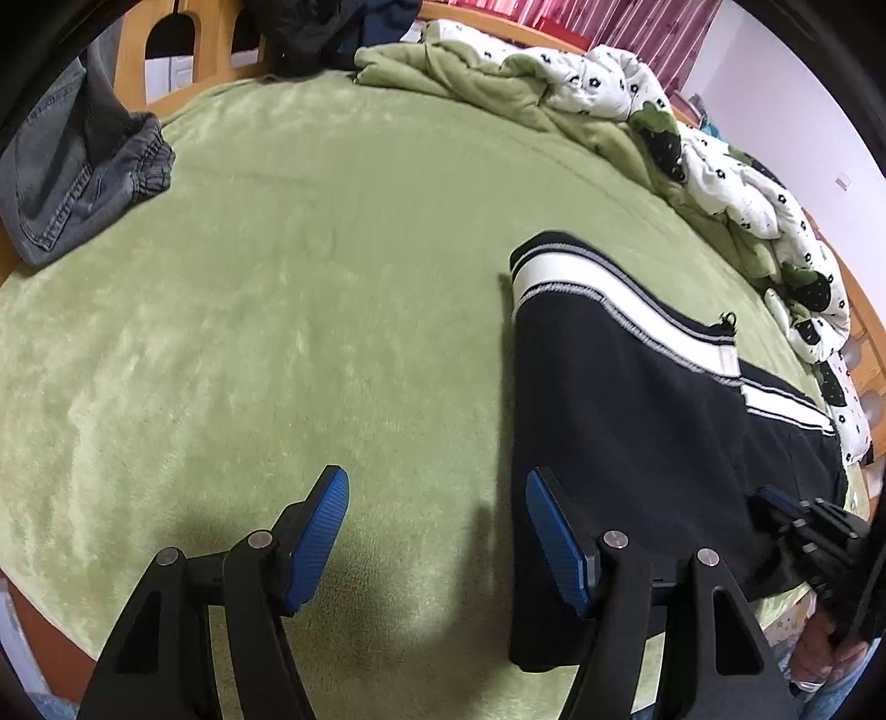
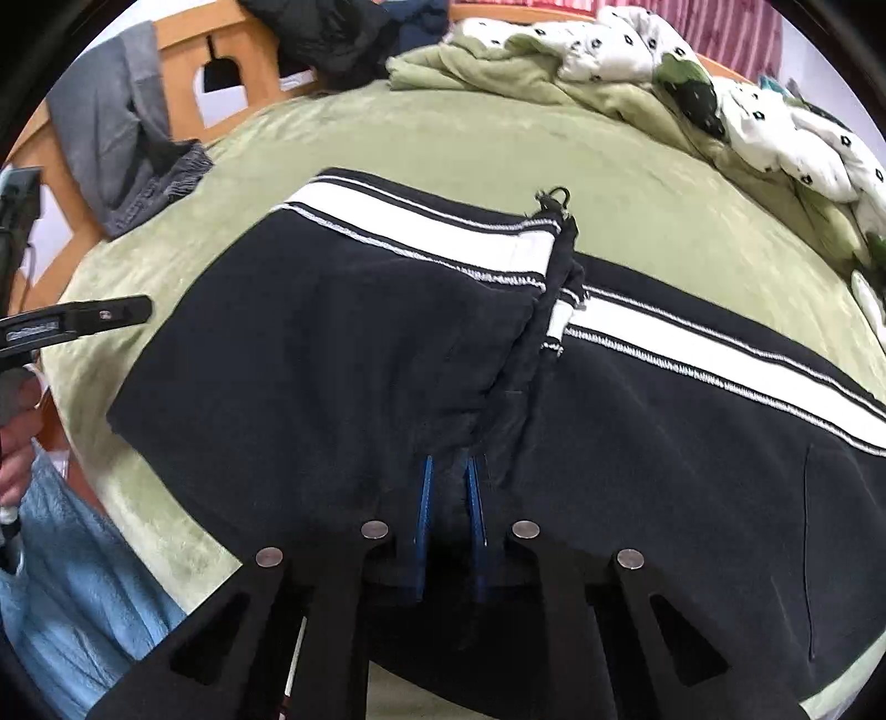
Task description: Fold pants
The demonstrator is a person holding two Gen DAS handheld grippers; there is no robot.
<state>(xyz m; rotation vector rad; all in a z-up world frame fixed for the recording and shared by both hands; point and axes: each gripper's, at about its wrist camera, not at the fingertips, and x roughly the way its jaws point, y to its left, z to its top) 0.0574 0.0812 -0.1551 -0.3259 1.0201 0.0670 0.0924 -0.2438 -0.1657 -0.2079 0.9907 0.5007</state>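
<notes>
Right wrist view showed the green plush bedspread (image 2: pixel 454 149) filling most of the scene, a soft flat surface evidently chosen as the folding area. Along its far right edge a rumpled duvet (image 2: pixel 775 116) in green and white with black flowers was pushed aside, probably to leave room. Black pants (image 2: pixel 332 343) with a white side stripe lay across the near middle of the bed, one part already doubled over the other, its cuff lying on the lower layer near the centre. At the far left, a grey denim garment (image 2: pixel 160 183) sat bunched by the wooden bed frame (image 2: pixel 183 44), apart from the pants.

The right gripper (image 2: pixel 449 487) was clamped on a bunch of the black fabric at the pants' near edge, its blue pads nearly together with cloth between them, seemingly to carry or anchor the fold. In the left wrist view, the left gripper (image 1: pixel 437 531) hovered with its jaws spread wide and nothing in them, over bare bedspread just left of the pants' folded edge, likely poised to take the next hold.
</notes>
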